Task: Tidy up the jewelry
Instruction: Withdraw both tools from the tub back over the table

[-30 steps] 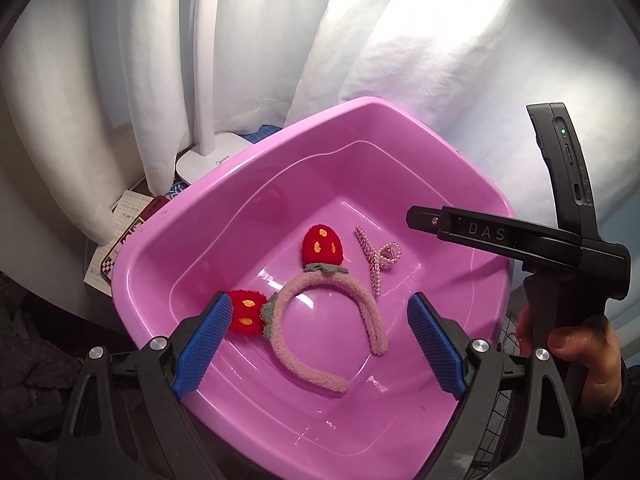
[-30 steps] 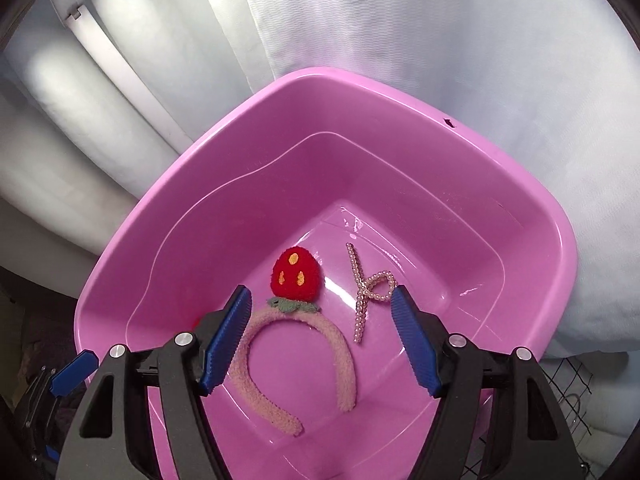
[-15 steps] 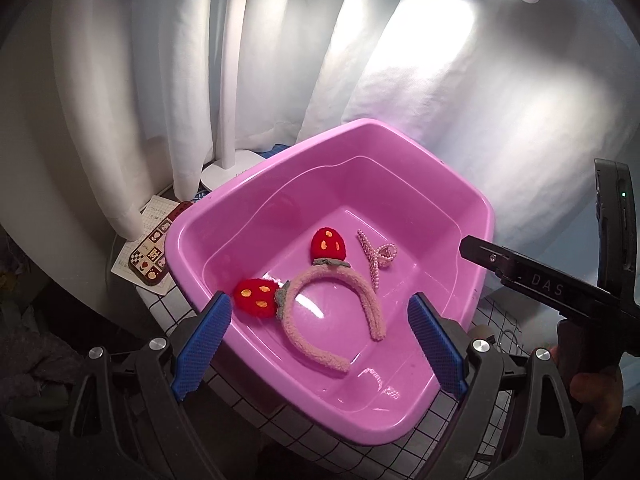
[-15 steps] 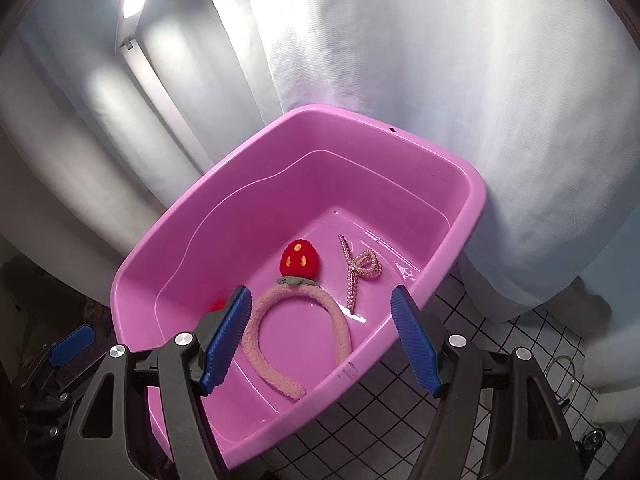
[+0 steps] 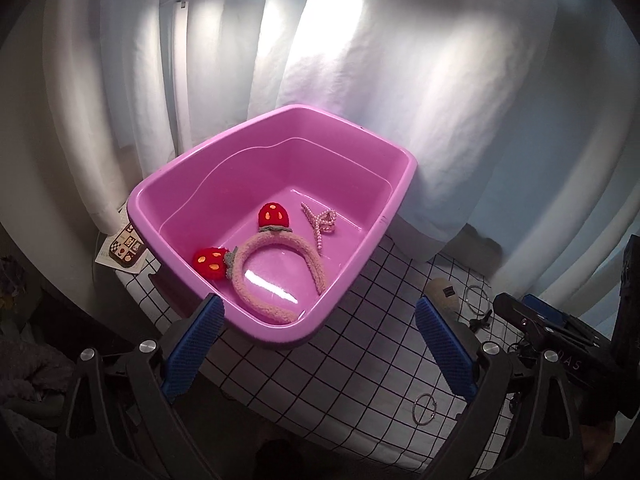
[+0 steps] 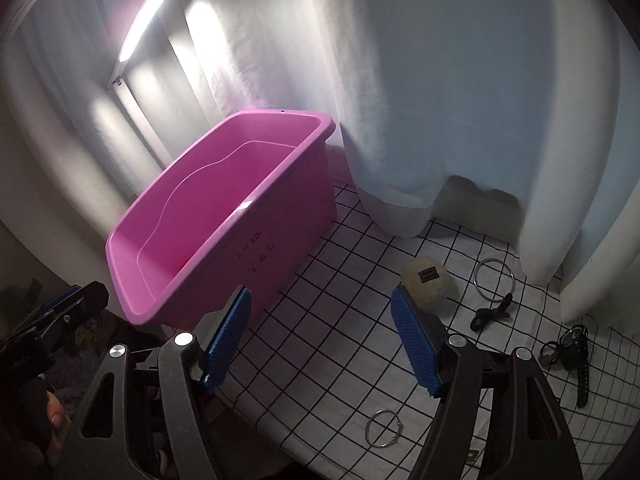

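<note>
Jewelry partly sorted: pink tub [image 5: 276, 168], ahead-left of both tongs, holds strawberry headband [image 5: 280, 276] and pearl clip [image 5: 320, 224]. Left gripper [image 5: 318, 348] jaws just widened, nothing between; right gripper [image 6: 320, 344] moderately wide, empty. Loose on checked cloth [image 6: 328, 360]: round puff [image 6: 428, 284] beyond right tongs, ring [image 6: 383, 428] below them. Suggest descending squarely over one piece; tub wall close left, open room right.

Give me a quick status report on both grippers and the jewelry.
Left gripper just opened wider, right gripper open, both empty. Headband and pearl clip in pink tub. Rings on the cloth, path clear.
</note>
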Action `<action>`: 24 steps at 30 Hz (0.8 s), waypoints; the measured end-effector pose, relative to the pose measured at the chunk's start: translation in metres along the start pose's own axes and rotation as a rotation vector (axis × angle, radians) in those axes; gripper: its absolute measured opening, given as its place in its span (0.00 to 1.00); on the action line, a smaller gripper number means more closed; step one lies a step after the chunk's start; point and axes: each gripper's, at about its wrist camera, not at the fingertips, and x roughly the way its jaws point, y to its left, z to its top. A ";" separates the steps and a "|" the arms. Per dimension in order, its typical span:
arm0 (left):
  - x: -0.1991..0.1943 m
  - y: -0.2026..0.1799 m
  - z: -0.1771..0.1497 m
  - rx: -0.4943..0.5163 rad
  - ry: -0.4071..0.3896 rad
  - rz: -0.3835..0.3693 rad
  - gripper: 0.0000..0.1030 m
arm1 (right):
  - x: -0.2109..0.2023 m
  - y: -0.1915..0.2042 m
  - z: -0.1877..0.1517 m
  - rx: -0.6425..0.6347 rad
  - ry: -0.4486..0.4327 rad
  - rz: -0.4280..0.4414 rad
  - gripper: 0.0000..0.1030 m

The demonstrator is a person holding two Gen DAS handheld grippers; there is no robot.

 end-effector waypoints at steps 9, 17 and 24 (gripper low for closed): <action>-0.008 -0.054 -0.053 0.071 0.051 -0.057 0.93 | -0.068 -0.106 -0.084 0.135 -0.020 -0.150 0.67; 0.009 -0.091 -0.104 0.128 0.137 -0.087 0.93 | -0.107 -0.166 -0.147 0.261 -0.052 -0.258 0.67; 0.033 -0.107 -0.131 0.205 0.190 -0.113 0.94 | -0.117 -0.181 -0.189 0.341 -0.059 -0.347 0.67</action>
